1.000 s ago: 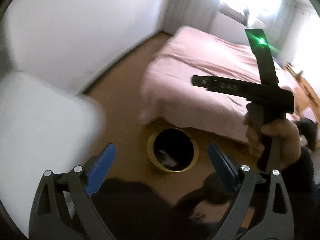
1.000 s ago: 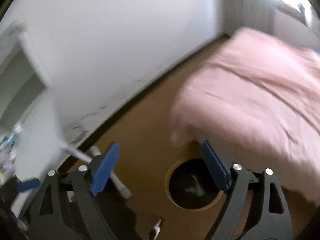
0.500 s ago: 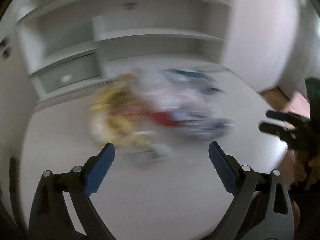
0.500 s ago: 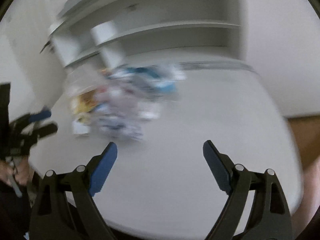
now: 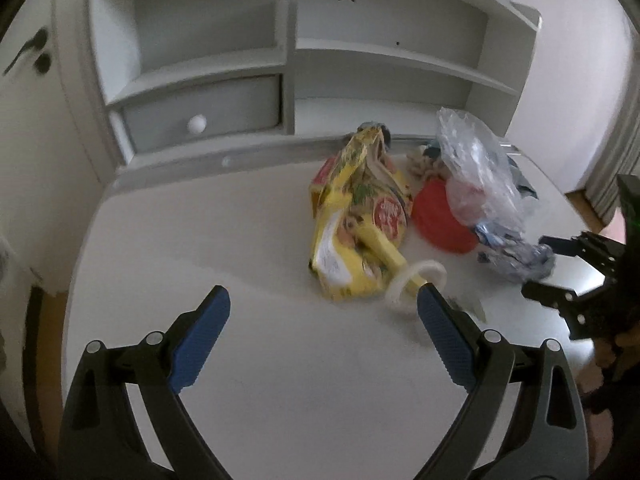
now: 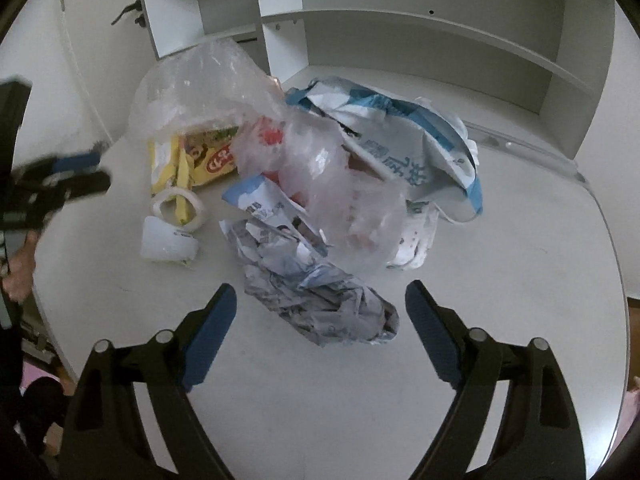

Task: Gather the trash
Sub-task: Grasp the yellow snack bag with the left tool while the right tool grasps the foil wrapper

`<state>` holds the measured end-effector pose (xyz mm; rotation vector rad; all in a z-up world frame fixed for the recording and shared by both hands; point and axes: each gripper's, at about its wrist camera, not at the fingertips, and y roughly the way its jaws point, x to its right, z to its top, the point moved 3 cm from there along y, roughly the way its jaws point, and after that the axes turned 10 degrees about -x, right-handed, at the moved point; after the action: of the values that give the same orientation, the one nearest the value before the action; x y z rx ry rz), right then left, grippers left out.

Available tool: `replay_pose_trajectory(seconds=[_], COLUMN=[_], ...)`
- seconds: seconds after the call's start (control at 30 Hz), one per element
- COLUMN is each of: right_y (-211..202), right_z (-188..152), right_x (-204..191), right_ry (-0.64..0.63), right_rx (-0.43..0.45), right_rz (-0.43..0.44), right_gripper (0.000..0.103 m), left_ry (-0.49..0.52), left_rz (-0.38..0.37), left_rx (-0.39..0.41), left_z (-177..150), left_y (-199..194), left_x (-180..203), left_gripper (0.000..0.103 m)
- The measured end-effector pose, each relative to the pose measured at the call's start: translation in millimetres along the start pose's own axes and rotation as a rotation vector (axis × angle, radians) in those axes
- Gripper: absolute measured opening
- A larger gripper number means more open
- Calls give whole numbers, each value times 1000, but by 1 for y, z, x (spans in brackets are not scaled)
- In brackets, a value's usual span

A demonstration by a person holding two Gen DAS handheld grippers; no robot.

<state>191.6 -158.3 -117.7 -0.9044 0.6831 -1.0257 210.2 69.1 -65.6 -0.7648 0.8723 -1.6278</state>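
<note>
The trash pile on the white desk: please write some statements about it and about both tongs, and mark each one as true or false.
1. Both the left tongs and the right tongs are open and hold nothing. True.
2. The tape ring lies inside the drawer. False: it lies on the desk, against the yellow snack bag.
3. The crumpled newspaper is the piece of trash closest to the right tongs. True.
4. The clear plastic bag lies flat under all the other trash. False: it sits on top of the pile and stands up.
5. The drawer with the white knob is pulled open. False: it is shut.
</note>
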Motion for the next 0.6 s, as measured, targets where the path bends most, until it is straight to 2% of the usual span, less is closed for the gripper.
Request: replay_pose_trajectory(seconds=[0.03, 0.23, 0.4, 0.43, 0.47, 0.5, 0.57, 0.6], right_y=[1, -9, -29, -32, -34, -37, -42, -45], right_z=[0, -9, -20, -22, -23, -25, -27, -29], right_x=[-1, -12, -18, -18, -18, -17, -17, -14], right_ry=[-1, -26, -19, -16, -13, -8, -3, 3], right_rx=[-5, 28, 59, 64, 66, 70, 71, 73], right_rz=[-4, -19, -10, -9, -9, -10, -5, -6], right_gripper=[73, 70, 70, 70, 70, 70, 70, 70], left_ry=[8, 54, 54, 51, 48, 49, 50, 48], left_rz=[25, 39, 55, 55, 54, 51, 28, 21], left_rx=[16, -4, -30, -32, -37, -50, -71, -76], left_z=[9, 52, 66, 67, 68, 68, 68, 68], left_y=[5, 38, 61, 65, 68, 71, 76, 76], left_x=[0, 0, 0, -1, -2, -2, -3, -4], left_gripper=[92, 92, 90, 84, 69, 62, 29, 27])
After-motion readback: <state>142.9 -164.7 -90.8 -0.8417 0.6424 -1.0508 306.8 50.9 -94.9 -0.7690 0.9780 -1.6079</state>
